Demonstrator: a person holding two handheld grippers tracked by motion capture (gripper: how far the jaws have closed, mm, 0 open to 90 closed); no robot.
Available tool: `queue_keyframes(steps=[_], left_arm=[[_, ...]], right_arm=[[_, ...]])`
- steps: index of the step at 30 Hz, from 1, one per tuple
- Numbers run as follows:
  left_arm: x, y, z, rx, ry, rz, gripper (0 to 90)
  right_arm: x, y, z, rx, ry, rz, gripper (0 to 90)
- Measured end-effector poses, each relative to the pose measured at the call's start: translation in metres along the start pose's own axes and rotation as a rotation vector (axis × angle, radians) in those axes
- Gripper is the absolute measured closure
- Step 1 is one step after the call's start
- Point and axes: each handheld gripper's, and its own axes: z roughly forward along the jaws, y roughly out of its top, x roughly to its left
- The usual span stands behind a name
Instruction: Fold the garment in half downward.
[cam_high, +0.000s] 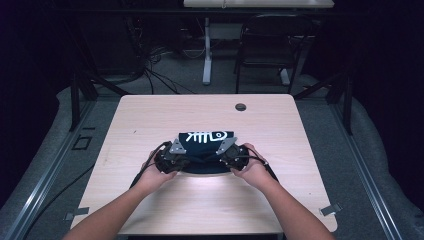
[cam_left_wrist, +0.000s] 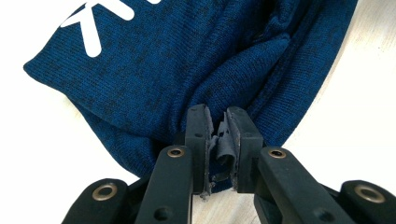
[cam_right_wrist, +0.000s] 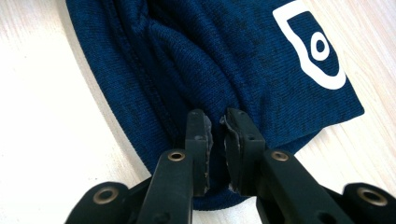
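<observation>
A dark blue knit garment (cam_high: 205, 137) with a white fish-bone print lies folded in the middle of the wooden table (cam_high: 150, 115). My left gripper (cam_high: 181, 159) sits at its near left edge and my right gripper (cam_high: 222, 156) at its near right edge, each held by a hand. In the left gripper view the jaws of the left gripper (cam_left_wrist: 218, 116) are shut on a bunched fold of the garment (cam_left_wrist: 187, 60). In the right gripper view the right gripper (cam_right_wrist: 217, 119) pinches the garment (cam_right_wrist: 224, 56) the same way, with creases running into the jaw tips.
A round cable hole (cam_high: 240, 107) sits near the table's far edge. Beyond the table stand a black chair (cam_high: 267, 45) and a white desk leg (cam_high: 206, 50). Bare wood lies on all sides of the garment.
</observation>
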Motion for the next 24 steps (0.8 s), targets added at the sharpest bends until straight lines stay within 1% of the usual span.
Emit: queue_keyframes(steps=[6,8,9,11,13,16,17,19,20,21,24], left_arm=[[0.000,0.001,-0.002,-0.004,-0.011,-0.009,76.7],[0.000,0.001,-0.004,-0.008,-0.017,-0.021,74.5],[0.000,0.001,-0.005,-0.014,-0.022,-0.033,72.8],[0.000,0.002,-0.006,-0.020,-0.025,-0.042,69.3],[0.000,0.003,-0.009,-0.025,-0.035,-0.048,65.5],[0.000,0.004,-0.013,-0.047,-0.041,-0.069,59.1],[0.000,0.004,-0.014,-0.053,-0.040,-0.071,57.4],[0.001,0.004,-0.018,-0.068,-0.032,-0.076,55.4],[0.001,0.004,-0.020,-0.066,-0.032,-0.078,54.6],[0.002,0.004,-0.021,-0.071,-0.027,-0.083,54.0],[0.005,0.003,-0.027,-0.082,-0.026,-0.103,52.8]], right_arm=[[0.001,0.000,-0.003,-0.006,0.006,0.000,77.0],[0.002,0.000,-0.004,-0.013,0.014,0.005,76.0],[0.003,0.001,-0.005,-0.020,0.019,0.010,75.8],[0.004,0.002,-0.008,-0.010,0.023,-0.001,73.9],[0.006,0.002,-0.009,-0.027,0.032,0.015,70.6],[0.007,0.003,-0.013,-0.023,0.023,0.013,65.4],[0.007,0.003,-0.013,-0.032,0.028,0.022,64.5],[0.006,0.003,-0.016,-0.037,0.029,0.031,63.6],[0.006,0.003,-0.018,-0.039,0.030,0.036,62.9],[0.005,0.003,-0.020,-0.033,0.031,0.039,61.7],[0.005,0.002,-0.024,-0.051,0.034,0.065,60.4]])
